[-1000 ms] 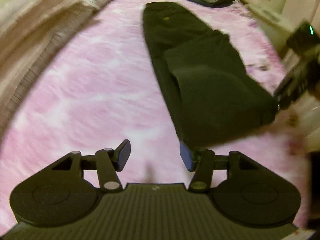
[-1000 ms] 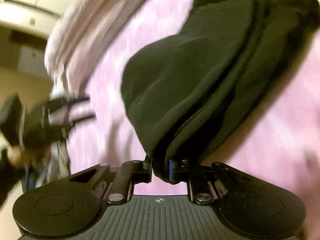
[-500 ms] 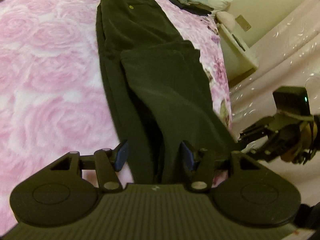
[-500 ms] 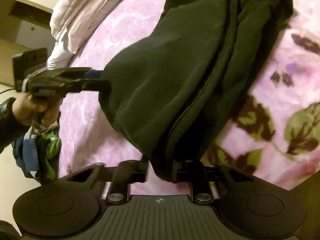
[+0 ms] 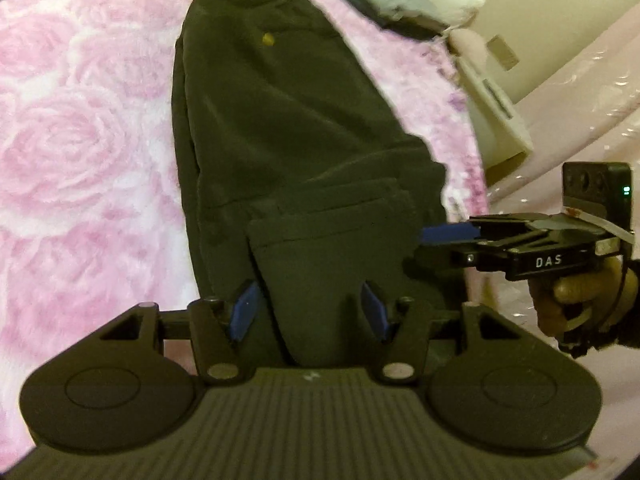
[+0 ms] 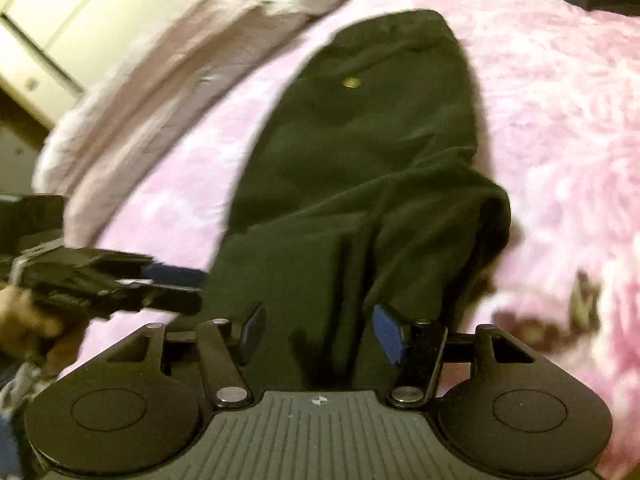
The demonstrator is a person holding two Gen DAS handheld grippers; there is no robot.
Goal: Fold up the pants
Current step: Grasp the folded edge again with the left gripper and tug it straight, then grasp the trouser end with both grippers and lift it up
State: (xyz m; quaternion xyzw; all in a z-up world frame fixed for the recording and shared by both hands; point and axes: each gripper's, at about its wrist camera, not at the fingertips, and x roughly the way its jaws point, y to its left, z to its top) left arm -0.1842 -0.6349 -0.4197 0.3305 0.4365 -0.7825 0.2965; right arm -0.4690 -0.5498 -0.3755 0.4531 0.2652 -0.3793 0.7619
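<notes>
Dark green pants (image 5: 280, 120) lie lengthwise on a pink rose blanket (image 5: 80, 140), waist at the far end with a yellow button (image 5: 267, 39). The leg ends are doubled back over the thighs. My left gripper (image 5: 309, 312) is open, and the near fold of cloth lies between its blue pads (image 5: 244, 312). To its right a hand holds my right gripper (image 5: 448, 234) side-on at the pants' edge. In the right wrist view the right gripper (image 6: 320, 330) is open over the pants (image 6: 380, 140), with the left gripper (image 6: 176, 280) at the left.
Pillows and a dark folded item (image 5: 400, 4) lie at the head of the bed. A white bedside unit (image 5: 496, 108) stands off the right edge. A crumpled pale pink duvet (image 6: 160, 60) lies along the left side, with cupboard doors (image 6: 80, 12) behind it.
The right gripper, shut on the leg ends before, has opened and let them go on top of the pants. The left gripper moved in over the near fold, still open.
</notes>
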